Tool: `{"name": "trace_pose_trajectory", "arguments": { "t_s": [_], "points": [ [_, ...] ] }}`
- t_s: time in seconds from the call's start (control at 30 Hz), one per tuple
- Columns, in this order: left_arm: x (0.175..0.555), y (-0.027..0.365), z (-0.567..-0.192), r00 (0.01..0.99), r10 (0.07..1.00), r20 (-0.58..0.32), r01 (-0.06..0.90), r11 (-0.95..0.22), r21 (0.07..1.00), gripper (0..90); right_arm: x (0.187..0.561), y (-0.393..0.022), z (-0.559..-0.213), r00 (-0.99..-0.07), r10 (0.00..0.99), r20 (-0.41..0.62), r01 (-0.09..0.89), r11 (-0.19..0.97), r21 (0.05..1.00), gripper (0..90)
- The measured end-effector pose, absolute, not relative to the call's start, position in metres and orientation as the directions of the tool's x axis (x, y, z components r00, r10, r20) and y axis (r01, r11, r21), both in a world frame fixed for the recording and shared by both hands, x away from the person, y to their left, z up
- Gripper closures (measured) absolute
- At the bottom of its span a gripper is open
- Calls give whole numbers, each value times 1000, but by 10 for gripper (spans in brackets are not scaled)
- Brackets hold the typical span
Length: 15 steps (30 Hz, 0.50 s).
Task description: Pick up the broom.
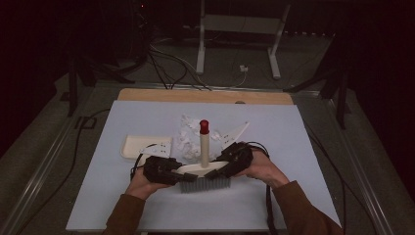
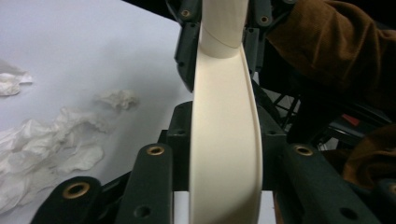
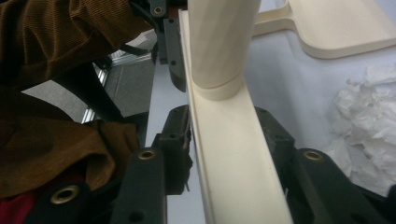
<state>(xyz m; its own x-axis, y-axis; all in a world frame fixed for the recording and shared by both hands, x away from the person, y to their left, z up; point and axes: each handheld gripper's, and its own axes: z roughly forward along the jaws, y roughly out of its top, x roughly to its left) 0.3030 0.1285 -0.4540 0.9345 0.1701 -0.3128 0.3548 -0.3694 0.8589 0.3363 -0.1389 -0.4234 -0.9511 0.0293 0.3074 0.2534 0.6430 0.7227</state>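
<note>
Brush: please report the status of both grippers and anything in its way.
Left gripper and right gripper both shut on brush head, one each end. Handle upright. Crumpled paper and dustpan lie behind, apart from it.

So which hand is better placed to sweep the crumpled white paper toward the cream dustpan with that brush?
Likely neither alone: the left gripper and right gripper each clamp one end of the cream brush. The dustpan lies on the left side.

A pale blue sheet-covered table (image 1: 293, 147) with a bare wooden far edge carries a cream plastic brush with grey bristles (image 1: 205, 183), standing on its bristles near the front. Just behind the brush lies crumpled white paper (image 1: 188, 134); to the paper's left rests a cream plastic dustpan (image 1: 142, 146).
</note>
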Motion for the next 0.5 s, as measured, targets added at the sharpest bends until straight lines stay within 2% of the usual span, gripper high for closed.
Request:
{"name": "trace_pose_trajectory", "arguments": {
  "t_s": [0.07, 0.13, 0.2, 0.27, 0.33, 0.4, 0.5],
  "points": [
    [303, 129, -455, 929, 192, -317, 367, -356, 860, 616, 336, -140, -425, -948, 13, 319, 254, 637, 728, 675],
    [302, 129, -454, 921, 242, -305, 375, -338, 863, 567, 335, -140, -427, -951, 28, 308, 256, 631, 733, 677],
    [300, 132, -452, 903, 308, -299, 391, -306, 868, 467, 335, -140, -427, -952, 44, 302, 260, 633, 729, 677],
    [300, 138, -451, 889, 347, -300, 402, -276, 873, 412, 336, -141, -429, -951, 53, 304, 268, 631, 728, 677],
    [299, 144, -451, 878, 371, -303, 410, -256, 875, 402, 337, -143, -428, -951, 64, 303, 275, 625, 731, 677],
    [297, 150, -451, 858, 411, -307, 428, -245, 870, 351, 337, -145, -428, -951, 67, 302, 277, 617, 736, 677],
    [289, 157, -451, 833, 484, -268, 423, -245, 872, 214, 338, -147, -427, -949, 82, 304, 290, 606, 741, 677]
  ]
}}
